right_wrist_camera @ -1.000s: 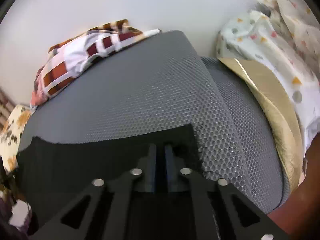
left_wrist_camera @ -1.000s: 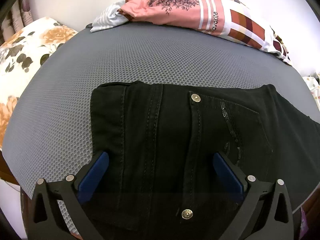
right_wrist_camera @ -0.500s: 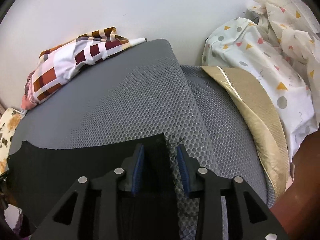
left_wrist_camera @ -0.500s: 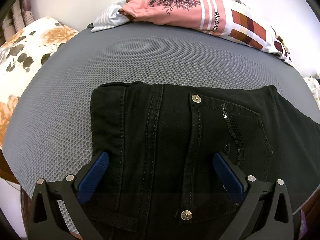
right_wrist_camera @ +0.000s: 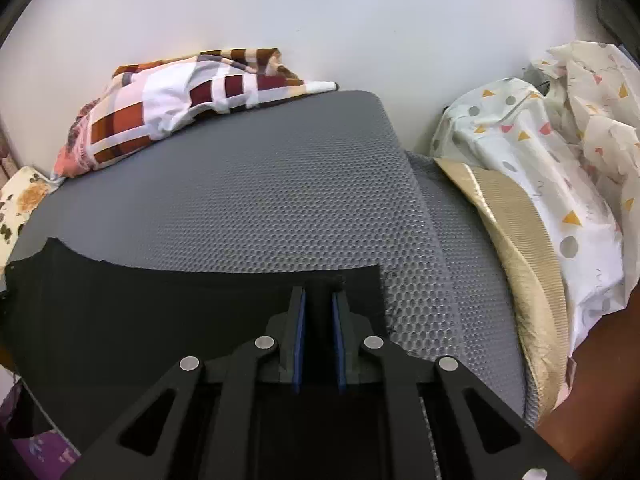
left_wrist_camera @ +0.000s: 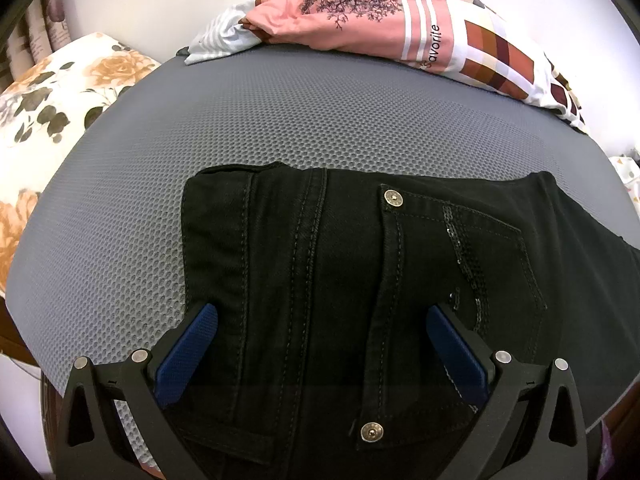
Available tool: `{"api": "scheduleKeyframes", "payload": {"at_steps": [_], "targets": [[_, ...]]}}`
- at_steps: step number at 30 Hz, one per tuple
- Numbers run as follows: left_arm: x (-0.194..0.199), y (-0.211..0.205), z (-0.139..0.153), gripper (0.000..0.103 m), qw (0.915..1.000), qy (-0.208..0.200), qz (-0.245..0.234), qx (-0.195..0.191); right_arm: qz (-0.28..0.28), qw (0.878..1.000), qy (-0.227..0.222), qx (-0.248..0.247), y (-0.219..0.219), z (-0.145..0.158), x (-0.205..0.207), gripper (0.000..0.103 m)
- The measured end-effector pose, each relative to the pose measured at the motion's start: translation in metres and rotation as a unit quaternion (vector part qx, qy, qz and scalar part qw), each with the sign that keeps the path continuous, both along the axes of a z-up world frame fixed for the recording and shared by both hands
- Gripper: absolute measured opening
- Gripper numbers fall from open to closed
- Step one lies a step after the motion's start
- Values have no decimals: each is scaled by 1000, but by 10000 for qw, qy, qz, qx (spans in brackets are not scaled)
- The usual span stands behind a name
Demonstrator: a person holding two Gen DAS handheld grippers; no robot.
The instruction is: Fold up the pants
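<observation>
Black denim pants lie flat on a grey mesh mat, waist end with metal rivets and a sequin-trimmed pocket under my left gripper. That gripper is wide open, its blue pads hovering over the waistband. In the right wrist view the leg end of the pants lies across the mat. My right gripper sits at the hem near its right corner, jaws nearly closed with a narrow gap over the black fabric; I cannot tell if it pinches it.
A pink and checked garment is piled at the mat's far edge, also in the right wrist view. A floral pillow lies left. A gold cushion and patterned white cloth lie right.
The right gripper opened slightly half a second ago, then narrowed again over the hem; its view shifted toward the mat's right. The left gripper stayed open over the waist.
</observation>
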State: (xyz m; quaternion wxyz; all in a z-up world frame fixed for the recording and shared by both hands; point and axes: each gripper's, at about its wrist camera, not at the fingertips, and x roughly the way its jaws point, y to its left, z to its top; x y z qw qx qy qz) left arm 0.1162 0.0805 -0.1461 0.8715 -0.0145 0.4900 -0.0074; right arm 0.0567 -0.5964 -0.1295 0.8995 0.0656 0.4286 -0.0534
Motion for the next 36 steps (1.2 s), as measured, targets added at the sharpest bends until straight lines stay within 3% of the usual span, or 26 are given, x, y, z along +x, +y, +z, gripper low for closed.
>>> {"api": "scheduleKeyframes", "payload": {"at_steps": [7,18,20,25,29,32,34,36], "targets": [[1,-1,0,103,10000,39,13,15,-242,9984,-32,-505,9,1,15,9],[0,-1,0,103,10000,-14,54,3,-601,9977,186,-265,-5,-18,21,13],[0,-1,-1,103,10000,-22,56,3,-821,9959,208,-328,-14,-18,20,7],[-1,-1,-1,103,10000,-45,82,-2,-1304,9913,78,167,-46,-15,5,7],[0,-2,1,103,9999,-37,101,-11,-2022,9743,-539,833,-77,11,-33,13],[-3,-2,6,103,9998,-152,110,-27,-1631,9762,-798,1189,-67,28,-58,16],[-8,-3,14,103,9994,-330,99,-103,-1421,9703,-889,1745,-59,27,-79,29],[-13,-6,24,103,9985,-530,92,-132,-1316,9634,-944,2135,-51,21,-99,31]]}}
